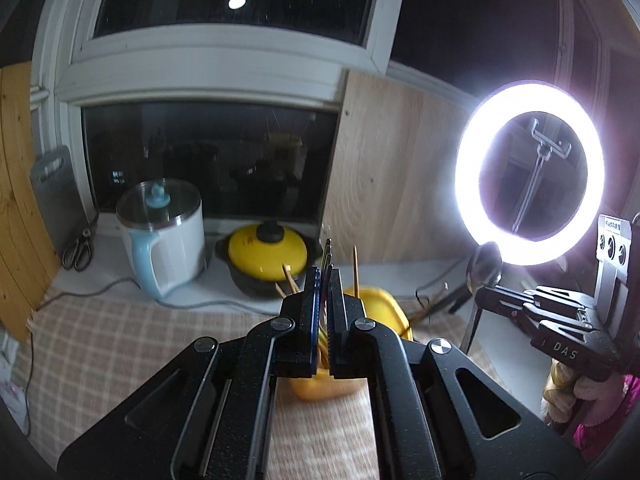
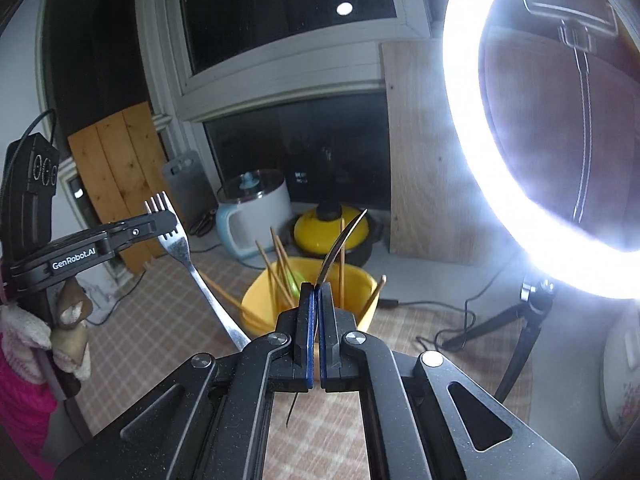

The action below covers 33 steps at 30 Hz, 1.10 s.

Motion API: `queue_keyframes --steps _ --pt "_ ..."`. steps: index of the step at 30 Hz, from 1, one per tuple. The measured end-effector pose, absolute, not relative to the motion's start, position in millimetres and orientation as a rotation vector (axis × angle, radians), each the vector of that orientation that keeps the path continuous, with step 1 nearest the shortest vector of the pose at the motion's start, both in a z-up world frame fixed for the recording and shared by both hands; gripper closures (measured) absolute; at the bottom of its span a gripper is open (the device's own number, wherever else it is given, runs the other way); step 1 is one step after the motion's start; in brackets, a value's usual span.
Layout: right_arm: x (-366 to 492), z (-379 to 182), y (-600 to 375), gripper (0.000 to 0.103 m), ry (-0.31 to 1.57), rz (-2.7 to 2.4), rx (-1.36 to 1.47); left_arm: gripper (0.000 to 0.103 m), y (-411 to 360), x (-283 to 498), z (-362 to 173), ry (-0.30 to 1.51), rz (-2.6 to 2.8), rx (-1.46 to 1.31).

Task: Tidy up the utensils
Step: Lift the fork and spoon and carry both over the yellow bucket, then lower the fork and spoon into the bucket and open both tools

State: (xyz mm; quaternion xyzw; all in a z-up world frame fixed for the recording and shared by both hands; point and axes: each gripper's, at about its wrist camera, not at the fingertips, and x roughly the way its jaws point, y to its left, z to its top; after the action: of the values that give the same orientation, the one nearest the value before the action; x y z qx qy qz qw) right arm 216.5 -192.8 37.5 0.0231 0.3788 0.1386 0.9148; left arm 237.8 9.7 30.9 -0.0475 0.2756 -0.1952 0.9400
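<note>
Chopsticks already stand in the yellow cup on the checked worktop, so I judge the job part done; fork and spoon are left to drop in. My left hand-held gripper pinches the fork just below its tines, tines up, handle slanting down toward the cup. My right hand-held gripper pinches the spoon at the neck, bowl up, handle hanging down. Both are in the air, near the cup.
</note>
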Motion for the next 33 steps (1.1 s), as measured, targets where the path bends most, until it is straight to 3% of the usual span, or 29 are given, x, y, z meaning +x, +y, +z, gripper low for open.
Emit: queue_keyframes --steps 9,33 --pt "244.5 41.5 -180.1 0.103 0.731 0.267 0.017 0.103 10.6 262.8 45.4 0.509 -0.355 -0.083" --pt "284.0 -14.7 -170.5 0.103 0.813 0.227 -0.023 0.103 -15.0 309.2 -17.0 0.654 -0.331 -0.012"
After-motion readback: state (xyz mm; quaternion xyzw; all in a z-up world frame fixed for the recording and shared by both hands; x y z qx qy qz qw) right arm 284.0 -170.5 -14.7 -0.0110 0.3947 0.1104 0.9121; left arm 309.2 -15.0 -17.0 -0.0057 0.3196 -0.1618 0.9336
